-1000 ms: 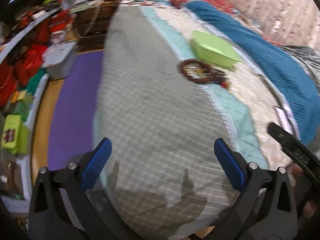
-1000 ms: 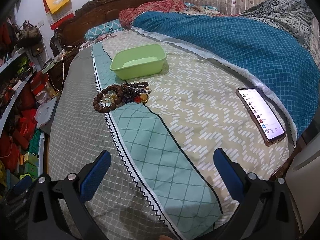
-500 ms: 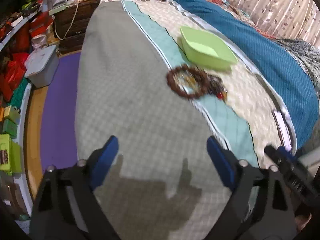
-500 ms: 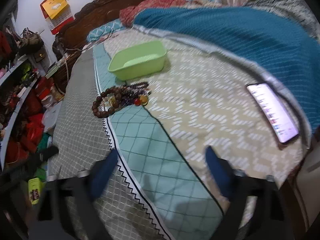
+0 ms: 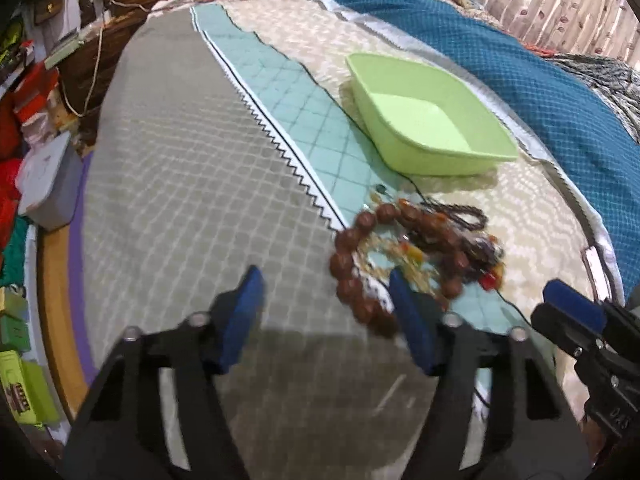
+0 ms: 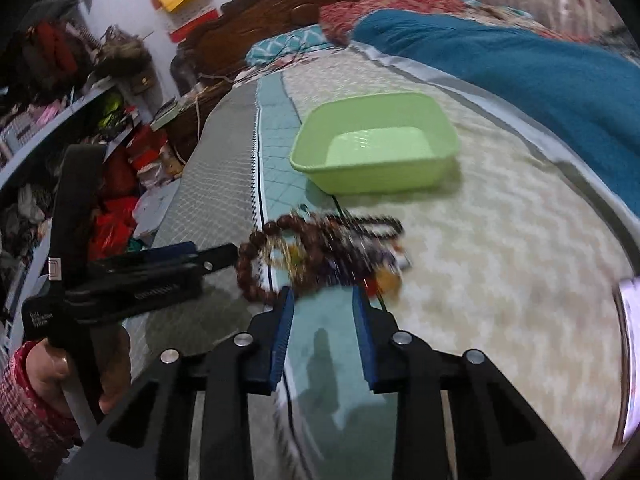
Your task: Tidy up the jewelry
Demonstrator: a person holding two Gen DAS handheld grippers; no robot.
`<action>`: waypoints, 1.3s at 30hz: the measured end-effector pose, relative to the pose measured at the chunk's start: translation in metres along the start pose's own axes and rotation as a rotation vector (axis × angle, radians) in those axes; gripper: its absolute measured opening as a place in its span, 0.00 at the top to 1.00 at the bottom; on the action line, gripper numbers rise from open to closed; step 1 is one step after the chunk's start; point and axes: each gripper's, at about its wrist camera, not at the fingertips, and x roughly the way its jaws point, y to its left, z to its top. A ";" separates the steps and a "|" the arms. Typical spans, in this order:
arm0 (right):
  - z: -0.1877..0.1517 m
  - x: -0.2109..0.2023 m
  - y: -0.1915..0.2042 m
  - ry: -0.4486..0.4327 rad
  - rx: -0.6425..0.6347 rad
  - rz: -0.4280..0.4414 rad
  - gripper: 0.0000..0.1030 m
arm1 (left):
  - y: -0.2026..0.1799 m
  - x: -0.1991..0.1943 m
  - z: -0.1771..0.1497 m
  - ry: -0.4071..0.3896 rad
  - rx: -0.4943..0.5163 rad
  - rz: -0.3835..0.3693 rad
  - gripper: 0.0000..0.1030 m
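Bedroom clutter fills the shelves (image 6: 60,128) at one side; a wide bed (image 5: 180,184) under a patchwork cover in grey, teal and cream carries everything. On it sits a green plastic tub (image 5: 428,120), nothing visible inside. Just in front of the tub lies the heap of beaded jewelry (image 5: 404,248), big brown beads tangled with smaller dark strands. Left claw (image 5: 324,312) is closing, nothing between its jaws, one blue pad over the heap's near edge. Right claw (image 6: 322,312) stands narrowly parted, pinching nothing, close before the heap.
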 end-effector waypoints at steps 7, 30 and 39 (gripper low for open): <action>0.021 0.045 0.011 0.031 -0.094 0.006 0.97 | 0.004 0.020 0.001 0.004 0.010 -0.040 0.65; 0.080 0.002 -0.034 -0.157 0.040 0.058 1.00 | -0.048 -0.043 0.066 -0.220 0.076 -0.199 0.86; 0.118 0.034 -0.098 -0.186 0.223 0.111 1.00 | -0.047 -0.002 0.126 -0.259 0.006 -0.089 0.65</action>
